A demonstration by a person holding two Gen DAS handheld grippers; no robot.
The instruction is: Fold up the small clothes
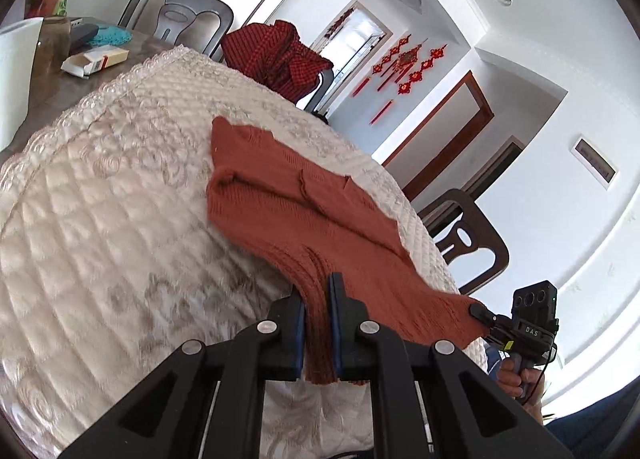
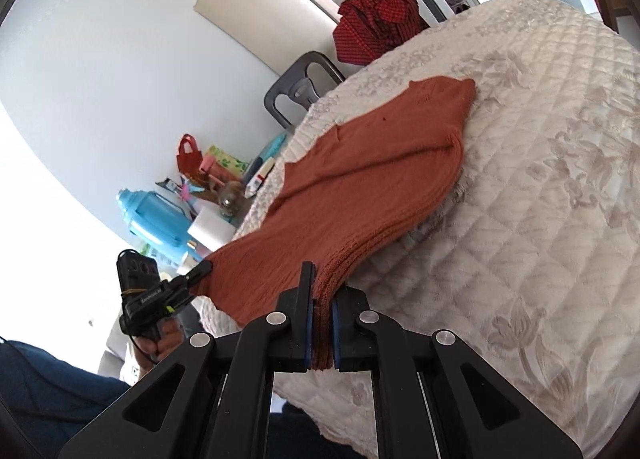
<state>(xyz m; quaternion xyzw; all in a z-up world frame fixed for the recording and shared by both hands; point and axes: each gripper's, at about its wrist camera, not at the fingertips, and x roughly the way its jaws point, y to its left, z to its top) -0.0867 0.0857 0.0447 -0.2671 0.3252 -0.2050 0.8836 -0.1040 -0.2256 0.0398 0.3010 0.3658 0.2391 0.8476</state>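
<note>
Nearest the left wrist camera, the left gripper (image 1: 318, 323) is clamped on the ribbed hem of a rust-orange knitted sweater (image 1: 296, 211), the bunched knit pressed between its blue pads. At about 4 o'clock in that view the right gripper (image 1: 482, 313) bites the same hem at its other corner; the black camera box on it carries the letters "DAS", and a hand (image 1: 516, 375) grips its handle below.

In the right wrist view the right gripper (image 2: 322, 319) is likewise closed tight on the hem of the sweater (image 2: 372, 179), the fabric squeezed between the pads. The left gripper (image 2: 200, 271) shows at 9 o'clock, pinching the far hem corner, with a hand (image 2: 160, 339) under it; the lettering on its body is too small to read.

The sweater lies on a cream quilted cover (image 1: 100, 219) spread over the table, its near hem lifted off the cover by both grippers. Its long axis runs away from the grippers, hem near and the folded far end toward 11 o'clock in the left view, 1 o'clock in the right.

Farther off, a white and red carton (image 1: 96, 59) sits at 10 o'clock, its print unreadable. A red checked garment (image 1: 276, 55) hangs over a chair at 12 o'clock.
</note>
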